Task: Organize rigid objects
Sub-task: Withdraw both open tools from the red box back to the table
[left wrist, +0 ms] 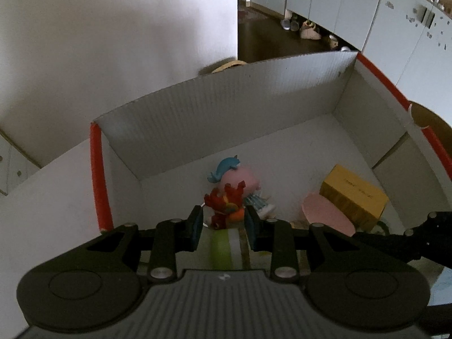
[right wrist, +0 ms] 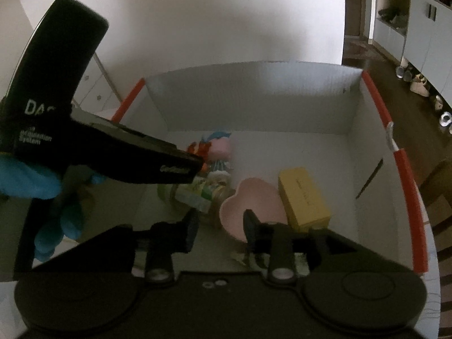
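Box point(right wrist: 353, 107) far half clear; figurines point(right wrist: 217, 147), yellow block point(right wrist: 305, 195) (near side) crowd rest.

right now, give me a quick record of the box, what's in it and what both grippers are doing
container: white corrugated box with red edges
contents: yellow box, pink heart dish, pink-haired doll, green-labelled bottle on its side
left gripper: jaws appear closed on red toy, low in the box beside the doll
right gripper: jaws open, nothing gripped, above the near rim of the heart dish
hand: blue glove holding the left gripper
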{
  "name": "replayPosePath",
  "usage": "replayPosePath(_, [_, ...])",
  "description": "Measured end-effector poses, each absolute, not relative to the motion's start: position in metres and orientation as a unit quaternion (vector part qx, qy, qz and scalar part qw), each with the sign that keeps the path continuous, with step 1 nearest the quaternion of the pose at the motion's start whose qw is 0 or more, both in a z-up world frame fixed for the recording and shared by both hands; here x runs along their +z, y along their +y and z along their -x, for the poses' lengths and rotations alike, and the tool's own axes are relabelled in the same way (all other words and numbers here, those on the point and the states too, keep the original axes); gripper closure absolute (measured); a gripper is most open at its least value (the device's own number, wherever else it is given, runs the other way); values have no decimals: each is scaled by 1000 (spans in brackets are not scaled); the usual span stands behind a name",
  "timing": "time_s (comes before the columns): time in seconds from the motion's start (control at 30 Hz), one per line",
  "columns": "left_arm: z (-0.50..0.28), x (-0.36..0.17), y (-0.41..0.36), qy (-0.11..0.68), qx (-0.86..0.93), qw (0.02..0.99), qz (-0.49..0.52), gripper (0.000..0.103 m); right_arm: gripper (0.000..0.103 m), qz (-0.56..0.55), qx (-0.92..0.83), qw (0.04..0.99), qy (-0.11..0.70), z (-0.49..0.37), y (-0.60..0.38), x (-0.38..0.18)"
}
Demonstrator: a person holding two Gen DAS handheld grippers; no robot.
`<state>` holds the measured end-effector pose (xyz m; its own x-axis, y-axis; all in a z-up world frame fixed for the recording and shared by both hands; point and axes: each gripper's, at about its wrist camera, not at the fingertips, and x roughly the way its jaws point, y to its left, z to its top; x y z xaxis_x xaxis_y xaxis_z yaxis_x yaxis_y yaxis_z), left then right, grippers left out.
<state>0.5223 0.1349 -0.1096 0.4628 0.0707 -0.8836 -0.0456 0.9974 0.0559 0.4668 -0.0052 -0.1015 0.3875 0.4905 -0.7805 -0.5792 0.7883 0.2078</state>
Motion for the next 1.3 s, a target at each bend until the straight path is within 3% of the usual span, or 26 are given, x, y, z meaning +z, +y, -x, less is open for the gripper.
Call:
replayPosePath(0.1, [-518, -105, 138, 513, 35, 858, 0, 70, 64, 47, 319, 836, 445, -464, -6, -98])
replayPosePath(0.13, [-516, -103, 138, 511, 34, 859, 4, 63, 64, 47, 318, 837, 443, -463, -6, -97])
replayPosePath(0.17, [-515, -101, 138, 509, 34, 860, 6, 49, 63, 46, 317, 838, 442, -462, -7, -95])
replayPosePath(0.23, [-511, -97, 138, 501, 37, 865, 5, 38, 61, 45, 316, 841, 438, -460, -9, -91])
replayPosePath(0.43, [-500, -83, 135, 484, 37, 874, 9, 38, 55, 42, 312, 848, 425, -453, -15, -79])
replayPosePath(0.6, [-490, -70, 132, 473, 37, 880, 10, 38, 39, 42, 311, 856, 410, -443, -22, -66])
replayPosePath(1.1, [-441, -29, 121, 437, 36, 899, 18, 38, 17, 25, 309, 878, 365, -405, -56, -26])
replayPosePath(1.3, [-415, -13, 113, 418, 38, 907, 13, 28, 10, 14, 306, 885, 349, -386, -77, -13])
